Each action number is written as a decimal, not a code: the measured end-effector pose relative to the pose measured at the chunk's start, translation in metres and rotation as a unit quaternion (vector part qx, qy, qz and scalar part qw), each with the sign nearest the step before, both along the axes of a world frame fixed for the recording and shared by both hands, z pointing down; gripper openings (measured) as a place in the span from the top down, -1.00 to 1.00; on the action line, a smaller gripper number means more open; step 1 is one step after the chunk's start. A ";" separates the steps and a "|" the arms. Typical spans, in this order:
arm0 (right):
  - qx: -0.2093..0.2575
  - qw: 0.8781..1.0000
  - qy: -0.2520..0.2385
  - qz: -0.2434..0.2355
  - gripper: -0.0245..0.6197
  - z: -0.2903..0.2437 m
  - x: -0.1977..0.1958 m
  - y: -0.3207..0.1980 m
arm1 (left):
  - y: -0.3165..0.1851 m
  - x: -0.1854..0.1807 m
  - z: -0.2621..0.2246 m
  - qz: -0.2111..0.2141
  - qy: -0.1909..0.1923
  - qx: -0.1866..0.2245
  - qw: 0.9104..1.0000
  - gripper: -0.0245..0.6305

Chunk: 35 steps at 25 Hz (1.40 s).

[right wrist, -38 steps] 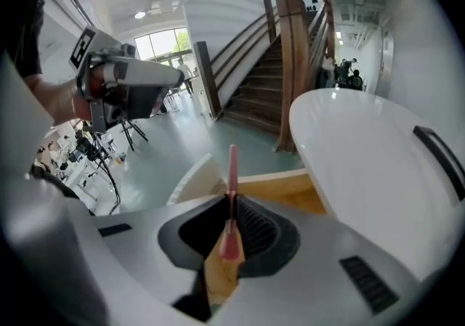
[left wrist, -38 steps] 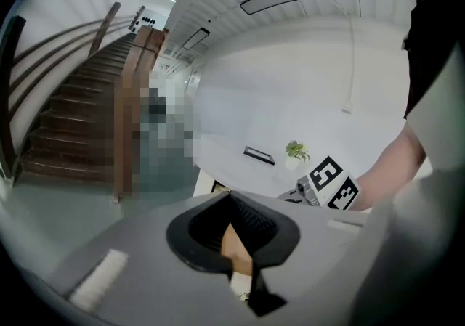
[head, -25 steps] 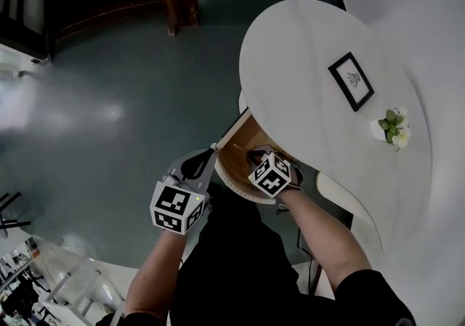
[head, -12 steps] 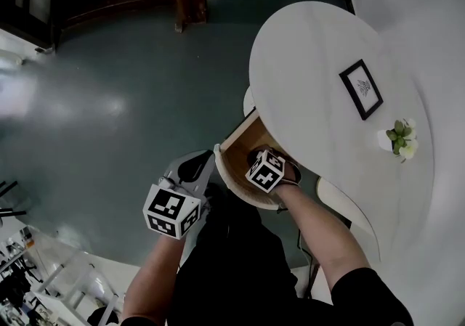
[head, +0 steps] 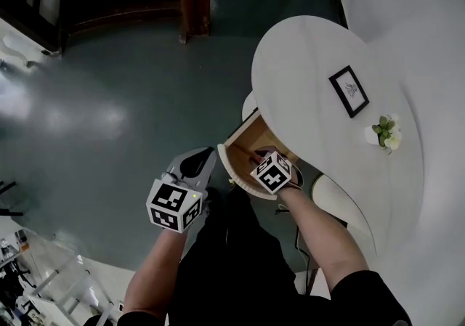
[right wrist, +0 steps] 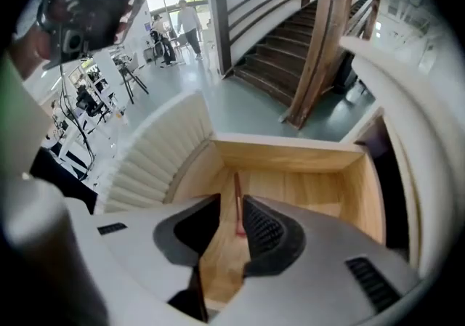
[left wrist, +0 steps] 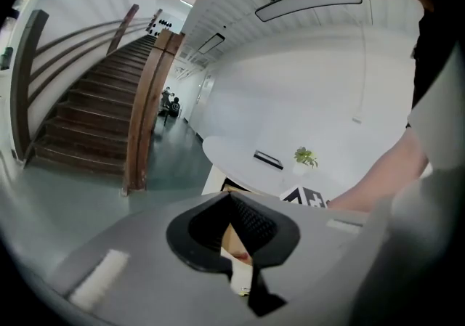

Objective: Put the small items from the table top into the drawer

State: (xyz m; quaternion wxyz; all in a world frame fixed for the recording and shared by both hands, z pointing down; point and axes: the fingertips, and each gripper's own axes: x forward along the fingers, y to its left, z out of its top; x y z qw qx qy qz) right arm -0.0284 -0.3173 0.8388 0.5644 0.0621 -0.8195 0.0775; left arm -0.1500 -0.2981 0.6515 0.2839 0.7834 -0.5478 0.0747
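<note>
My right gripper (right wrist: 231, 208) hangs over the open wooden drawer (right wrist: 290, 154), jaws parted. A thin reddish stick (right wrist: 236, 197) lies on the drawer floor, its near end in the gap. My left gripper (left wrist: 229, 200) sits left of the drawer, tips together, empty. Above the drawer is the white table (head: 305, 63), with a framed picture (head: 349, 91) and a small plant (head: 385, 134).

white worktop (head: 305, 78), pale wood drawer (right wrist: 290, 186) with a skinny red stick (right wrist: 236, 185) in it, black picture frame (head: 349, 91), green sprig (head: 381, 127), kinda teal-grey floor (head: 109, 99), dark brown stairs (right wrist: 283, 63), grey right tongs (right wrist: 231, 201) with black pads (right wrist: 265, 234)
</note>
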 end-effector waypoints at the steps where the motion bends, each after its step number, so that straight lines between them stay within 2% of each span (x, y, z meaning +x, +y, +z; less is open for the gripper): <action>1: 0.005 1.000 -0.006 0.011 0.60 -0.014 0.000 0.001 | 0.003 -0.003 -0.008 -0.003 -0.002 0.004 1.000 0.89; 7: 0.010 0.991 -0.069 0.112 0.66 -0.098 0.007 0.017 | 0.021 0.002 -0.060 0.037 -0.030 0.046 0.998 0.89; 9: 0.015 0.986 -0.097 0.132 0.68 -0.121 0.009 0.023 | 0.027 0.004 -0.075 0.044 -0.037 0.059 0.997 0.89; 13: 0.026 0.973 -0.162 0.162 0.77 -0.164 0.012 0.033 | 0.038 0.007 -0.102 0.040 -0.027 0.077 0.996 0.89; 17: 0.039 0.961 -0.220 0.164 0.82 -0.206 0.026 0.047 | 0.049 0.023 -0.126 0.034 -0.048 0.092 0.994 0.89; 21: 0.037 0.947 -0.284 0.143 0.88 -0.246 0.056 0.067 | 0.059 0.052 -0.152 0.035 -0.071 0.115 0.990 0.89; 24: 0.043 0.935 -0.322 0.146 0.89 -0.277 0.081 0.080 | 0.071 0.071 -0.174 0.031 -0.078 0.118 0.989 0.89; 30: 0.060 0.903 -0.398 0.151 0.89 -0.334 0.116 0.090 | 0.095 0.097 -0.202 -0.008 -0.085 0.120 0.989 0.89; 35: 0.085 0.886 -0.434 0.142 0.89 -0.373 0.134 0.098 | 0.111 0.095 -0.235 -0.065 -0.097 0.135 0.984 0.89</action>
